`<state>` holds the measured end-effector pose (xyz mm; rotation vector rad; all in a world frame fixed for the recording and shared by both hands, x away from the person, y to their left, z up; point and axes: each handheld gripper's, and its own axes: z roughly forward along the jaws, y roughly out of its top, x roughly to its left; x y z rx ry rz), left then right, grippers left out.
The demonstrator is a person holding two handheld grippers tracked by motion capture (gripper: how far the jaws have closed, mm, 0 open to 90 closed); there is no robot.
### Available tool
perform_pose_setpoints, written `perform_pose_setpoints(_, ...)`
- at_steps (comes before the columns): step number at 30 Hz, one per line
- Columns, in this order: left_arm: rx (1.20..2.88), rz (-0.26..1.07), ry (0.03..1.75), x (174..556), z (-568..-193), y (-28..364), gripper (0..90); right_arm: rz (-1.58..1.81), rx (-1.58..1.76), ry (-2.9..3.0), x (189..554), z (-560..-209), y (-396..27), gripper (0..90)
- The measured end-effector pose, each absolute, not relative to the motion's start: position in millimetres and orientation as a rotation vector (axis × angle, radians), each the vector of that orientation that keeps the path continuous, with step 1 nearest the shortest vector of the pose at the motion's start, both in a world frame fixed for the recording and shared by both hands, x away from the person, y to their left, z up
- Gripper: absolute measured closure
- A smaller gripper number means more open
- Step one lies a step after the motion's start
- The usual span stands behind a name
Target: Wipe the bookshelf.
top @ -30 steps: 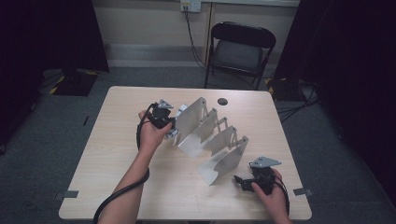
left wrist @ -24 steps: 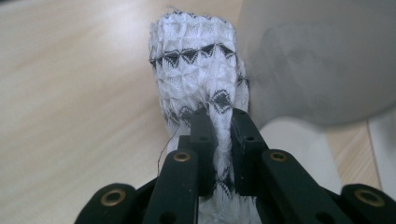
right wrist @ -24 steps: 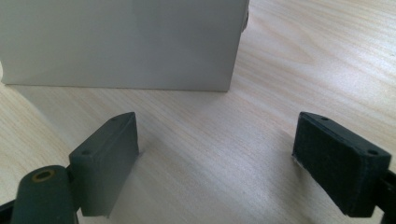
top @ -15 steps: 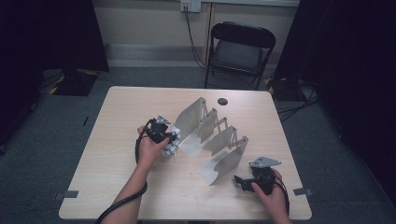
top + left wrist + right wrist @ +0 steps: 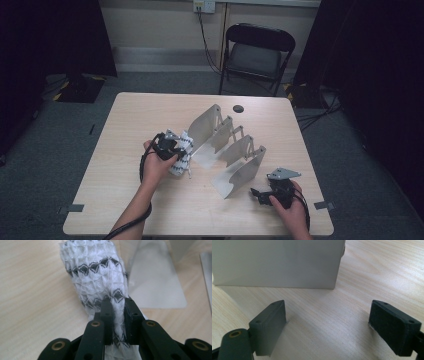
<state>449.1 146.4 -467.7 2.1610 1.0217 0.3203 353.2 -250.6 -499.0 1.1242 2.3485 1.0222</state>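
A white knitted cloth (image 5: 97, 277) with black zigzag bands is rolled into a bundle and touches the wooden table (image 5: 150, 115). My left gripper (image 5: 117, 303) is shut on its near end, and the fabric is pinched between the two pads. In the high view the left gripper (image 5: 176, 150) and the cloth (image 5: 181, 162) sit just left of a grey metal rack (image 5: 227, 145) of several upright panels. My right gripper (image 5: 257, 192) rests near the table's front right. It stands open (image 5: 328, 320) with bare wood between its fingers, facing the rack's nearest panel (image 5: 277, 262).
A small black disc (image 5: 238, 108) lies on the table behind the rack. A black folding chair (image 5: 257, 50) stands beyond the far edge. Bare wood stretches across the table's left side and front middle.
My left hand has come down and toward the near side with the cloth, from beside the rack's far panel to the tabletop. The right hand has kept still.
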Motion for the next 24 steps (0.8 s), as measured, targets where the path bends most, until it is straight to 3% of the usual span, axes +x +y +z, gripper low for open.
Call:
perform_pose_setpoints(15, 2.143, 0.224, 0.934, 394, -475, 153, 81.6, 1.021, 1.128, 2.346, 353, -499, -250, 13.6)
perform_pose_setpoints(24, 2.184, 0.192, 0.813, 381, -476, 134, 81.8, 1.02, 1.128, 2.346, 353, -499, -250, 13.6)
